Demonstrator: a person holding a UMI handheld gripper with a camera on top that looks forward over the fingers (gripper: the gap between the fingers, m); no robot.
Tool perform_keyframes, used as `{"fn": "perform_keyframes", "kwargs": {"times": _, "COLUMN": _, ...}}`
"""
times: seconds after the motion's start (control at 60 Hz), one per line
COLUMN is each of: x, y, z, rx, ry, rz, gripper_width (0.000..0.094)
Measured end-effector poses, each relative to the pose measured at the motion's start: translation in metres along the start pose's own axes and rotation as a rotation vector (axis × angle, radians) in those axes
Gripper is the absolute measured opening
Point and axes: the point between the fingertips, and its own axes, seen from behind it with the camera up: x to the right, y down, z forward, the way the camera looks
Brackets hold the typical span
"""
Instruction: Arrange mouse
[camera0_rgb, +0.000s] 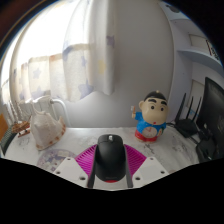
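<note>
A black computer mouse (110, 157) sits between my two fingers, its nose pointing away from me. The magenta pads (88, 157) press against both of its sides. My gripper (110, 165) is shut on the mouse and holds it over the near edge of a white table (70, 140). The mouse's underside is hidden.
A cartoon boy figurine (153, 117) in blue stands ahead to the right. A clear glass jug (47, 124) stands ahead to the left. Dark cables and a monitor edge (208, 110) are at the far right. A curtained window (95, 50) is behind the table.
</note>
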Motion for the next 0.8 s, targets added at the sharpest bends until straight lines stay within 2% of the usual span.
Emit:
{"fn": "perform_keyframes", "kwargs": {"times": 0.117, "x": -0.079, "y": -0.005, "z": -0.012, "rx": -0.004, "ry": -0.103, "rz": 0.012, "gripper_width": 0.0441}}
{"fn": "perform_keyframes", "kwargs": {"times": 0.267, "x": -0.167, "y": 0.058, "z": 0.001, "rx": -0.100, "ry": -0.183, "rz": -0.021, "gripper_width": 0.0439}}
{"fn": "perform_keyframes", "kwargs": {"times": 0.433, "x": -0.197, "y": 0.122, "z": 0.016, "rx": -0.181, "ry": -0.173, "rz": -0.089, "gripper_width": 0.0439}}
{"fn": "perform_keyframes", "kwargs": {"times": 0.483, "x": -0.198, "y": 0.121, "z": 0.016, "rx": -0.161, "ry": -0.162, "rz": -0.101, "gripper_width": 0.0456}}
{"fn": "perform_keyframes", "kwargs": {"times": 0.567, "x": -0.193, "y": 0.122, "z": 0.014, "rx": -0.191, "ry": -0.140, "rz": -0.088, "gripper_width": 0.0551}}
{"fn": "perform_keyframes", "kwargs": {"times": 0.65, "x": -0.186, "y": 0.107, "z": -0.002, "rx": -0.211, "ry": -0.123, "rz": -0.046, "gripper_width": 0.0855}}
{"fn": "perform_keyframes", "kwargs": {"times": 0.8, "x": -0.165, "y": 0.061, "z": -0.072, "rx": -0.221, "ry": -0.087, "rz": -0.039, "gripper_width": 0.0853}}
